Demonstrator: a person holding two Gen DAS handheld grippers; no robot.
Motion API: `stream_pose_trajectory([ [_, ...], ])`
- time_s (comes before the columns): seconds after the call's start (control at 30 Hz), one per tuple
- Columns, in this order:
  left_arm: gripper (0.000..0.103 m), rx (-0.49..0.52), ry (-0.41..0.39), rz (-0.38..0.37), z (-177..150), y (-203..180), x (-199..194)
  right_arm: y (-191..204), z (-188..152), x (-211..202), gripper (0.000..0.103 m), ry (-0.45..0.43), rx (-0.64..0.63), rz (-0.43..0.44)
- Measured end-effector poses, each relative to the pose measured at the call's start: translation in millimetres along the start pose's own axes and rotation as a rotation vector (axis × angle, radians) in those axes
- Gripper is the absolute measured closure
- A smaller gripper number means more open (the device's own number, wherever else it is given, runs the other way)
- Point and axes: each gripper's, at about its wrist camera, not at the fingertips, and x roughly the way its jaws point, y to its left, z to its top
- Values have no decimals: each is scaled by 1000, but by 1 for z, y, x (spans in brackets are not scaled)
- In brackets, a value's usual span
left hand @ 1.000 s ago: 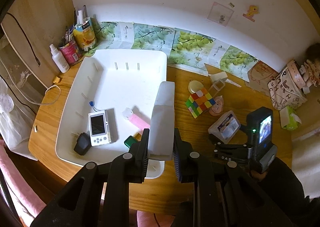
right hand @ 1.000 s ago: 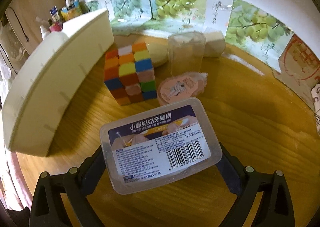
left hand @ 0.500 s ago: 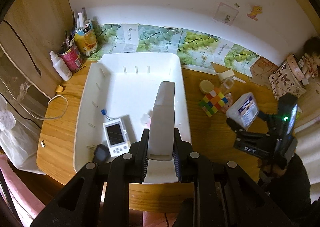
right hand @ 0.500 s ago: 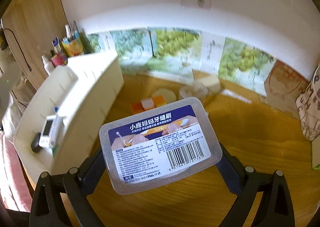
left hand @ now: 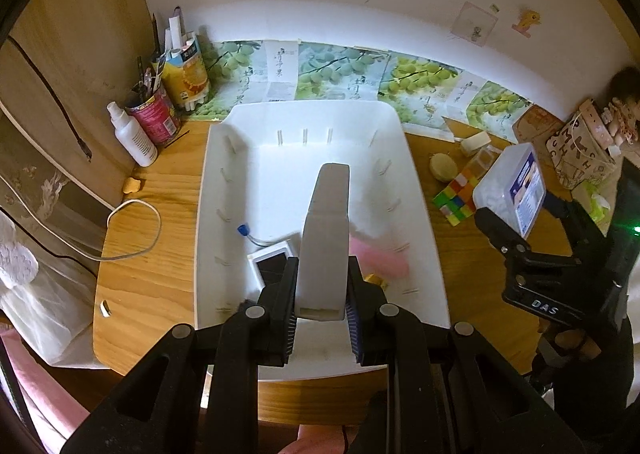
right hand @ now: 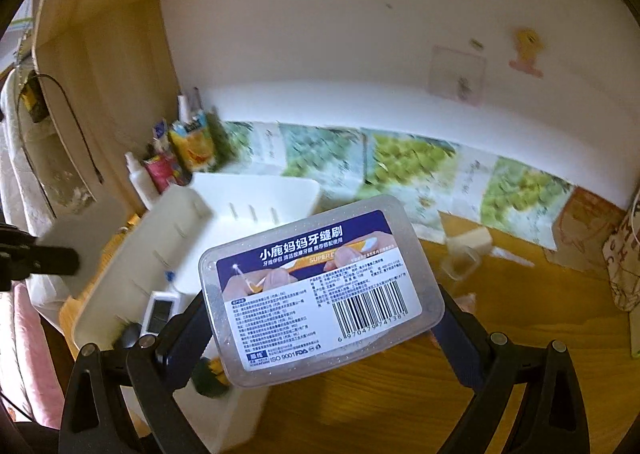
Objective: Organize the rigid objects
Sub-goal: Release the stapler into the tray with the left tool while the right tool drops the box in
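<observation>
The left gripper (left hand: 322, 314) is closed tight on the lower end of a long white block (left hand: 325, 238), its two ribbed pads pressed flat against the block's sides, so the jaws stand only as far apart as the block is wide. The block points forward over the white plastic bin (left hand: 424, 238), held above the bin's floor rather than resting on it. Inside the bin lie a small white device with a dark screen (left hand: 274, 262), a pink bar-shaped item (left hand: 380, 258) that is blurred, a thin cable with a blue tip (left hand: 242, 230), and something small and yellow (left hand: 376, 280) just beside the right pad. The right gripper (right hand: 320, 338) is spread wide and clamps a clear plastic box of interdental brushes (right hand: 320, 286) across its short ends; the box, with its blue printed label and barcode facing the camera, is held in the air near the bin's right wall. In the left wrist view the same box (left hand: 510, 189) sits in the right gripper (left hand: 520, 221) above the wooden table (left hand: 472, 274). On the table to the right of the bin are a Rubik's cube (left hand: 458, 199), a pale round disc (left hand: 443, 167), a small clear container (left hand: 482, 159) and a white eraser-like block (left hand: 476, 141). To the left of the bin stand a white spray bottle (left hand: 134, 135) and a red can of pens (left hand: 154, 113).
</observation>
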Motion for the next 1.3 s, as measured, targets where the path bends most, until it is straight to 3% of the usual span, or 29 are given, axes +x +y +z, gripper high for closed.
stream_pose_trajectory([
  [0.4, 81, 17, 50, 25, -3, 34, 17, 70, 0, 1, 3, -80, -72, 104],
  [0.7, 80, 29, 39, 53, -3, 41, 17, 96, -5, 8, 3, -59, -119, 147],
  [0.77, 77, 26, 25, 53, -1, 42, 16, 96, -5, 12, 3, -43, -120, 136],
  [0.83, 63, 17, 10, 61, 1, 43, 14, 95, -5, 15, 2, -25, -121, 126],
  [1.0, 41, 0, -12, 62, 3, 42, 14, 90, -9, 18, 1, -4, -117, 108],
  [1.3, 37, -5, -41, 54, 2, 26, 11, 79, -10, 4, 0, -47, -123, 122],
])
